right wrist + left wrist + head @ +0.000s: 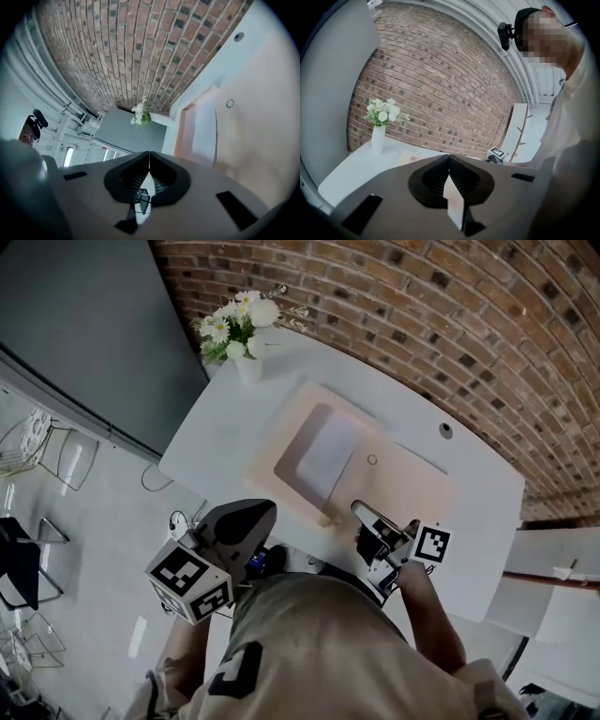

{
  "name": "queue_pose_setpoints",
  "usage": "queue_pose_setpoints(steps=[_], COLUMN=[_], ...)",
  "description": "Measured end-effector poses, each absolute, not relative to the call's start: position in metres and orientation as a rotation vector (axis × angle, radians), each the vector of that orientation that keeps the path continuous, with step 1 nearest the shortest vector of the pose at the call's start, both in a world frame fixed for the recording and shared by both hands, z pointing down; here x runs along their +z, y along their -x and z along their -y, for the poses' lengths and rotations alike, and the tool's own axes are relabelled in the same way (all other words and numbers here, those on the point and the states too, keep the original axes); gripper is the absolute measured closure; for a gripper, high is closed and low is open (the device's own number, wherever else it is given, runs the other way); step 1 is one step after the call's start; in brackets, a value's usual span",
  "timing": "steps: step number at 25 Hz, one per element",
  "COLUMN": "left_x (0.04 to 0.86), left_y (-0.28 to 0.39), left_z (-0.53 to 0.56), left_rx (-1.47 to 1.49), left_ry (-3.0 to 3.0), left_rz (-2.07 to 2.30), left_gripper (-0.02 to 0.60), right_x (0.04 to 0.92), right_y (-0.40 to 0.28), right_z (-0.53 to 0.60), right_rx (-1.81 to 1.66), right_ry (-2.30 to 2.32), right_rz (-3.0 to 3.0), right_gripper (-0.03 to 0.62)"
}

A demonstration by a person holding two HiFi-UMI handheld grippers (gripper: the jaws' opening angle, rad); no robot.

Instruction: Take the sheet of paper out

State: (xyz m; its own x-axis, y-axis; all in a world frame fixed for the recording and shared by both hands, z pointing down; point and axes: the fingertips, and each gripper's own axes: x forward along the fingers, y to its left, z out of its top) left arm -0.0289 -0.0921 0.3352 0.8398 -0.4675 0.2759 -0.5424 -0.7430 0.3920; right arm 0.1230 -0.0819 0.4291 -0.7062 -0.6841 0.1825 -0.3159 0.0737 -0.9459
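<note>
A white sheet of paper (pixel 323 457) lies in the shallow recess of a flat beige tray (pixel 412 486) on the white table (pixel 225 427). The right gripper view shows the paper (pixel 205 129) and the tray (pixel 255 140) ahead and to the right. My right gripper (pixel 362 513) is at the tray's near edge, shut with nothing in it (pixel 149 158). My left gripper (pixel 265 512) hovers at the table's near edge left of the tray, jaws together and empty (pixel 449 160). Neither gripper touches the paper.
A white vase of flowers (pixel 242 334) stands at the table's far left corner, also seen in the left gripper view (pixel 378 135). A round cable hole (pixel 445 430) sits near the brick wall (pixel 450 324). Metal chairs (pixel 33 451) stand on the floor at left.
</note>
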Motion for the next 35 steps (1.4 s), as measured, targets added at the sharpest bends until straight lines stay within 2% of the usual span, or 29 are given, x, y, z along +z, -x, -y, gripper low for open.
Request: queue_pose_setpoints(steps=[9,19,20,22,25,27,35], left_x=[0.343,0.355,0.357,0.360,0.362,0.363,0.366], left_y=[0.016,0.017,0.020,0.028,0.036,0.039,0.044], left_z=[0.093,0.088,0.088,0.089,0.090,0.091,0.088], left_rx=[0.301,0.248,0.243,0.238,0.229,0.227,0.241], left_ry=[-2.501,-2.474,-2.470,-2.464,-2.458,-2.459,-2.459], left_rz=[0.844,0.796,0.794,0.794,0.788,0.778,0.747], left_gripper=[0.566,0.566,0.566,0.566,0.566,0.566,0.566], right_x=[0.499,0.559,0.562,0.567,0.575,0.581,0.597], right_y=[-0.141,-0.141,-0.140,-0.138,-0.134,-0.132,-0.123], right_z=[0.092,0.098,0.099,0.102,0.105,0.107,0.112], right_rx=[-1.871,-2.038,-2.039,-2.046,-2.071,-2.086,-2.152], right_ry=[0.992,1.116,1.128,1.125,1.107,1.106,1.118], right_rz=[-1.955,-1.805,-1.800,-1.767,-1.698,-1.681,-1.644], right_gripper=[0.569,0.566,0.555,0.452,0.361,0.334,0.294])
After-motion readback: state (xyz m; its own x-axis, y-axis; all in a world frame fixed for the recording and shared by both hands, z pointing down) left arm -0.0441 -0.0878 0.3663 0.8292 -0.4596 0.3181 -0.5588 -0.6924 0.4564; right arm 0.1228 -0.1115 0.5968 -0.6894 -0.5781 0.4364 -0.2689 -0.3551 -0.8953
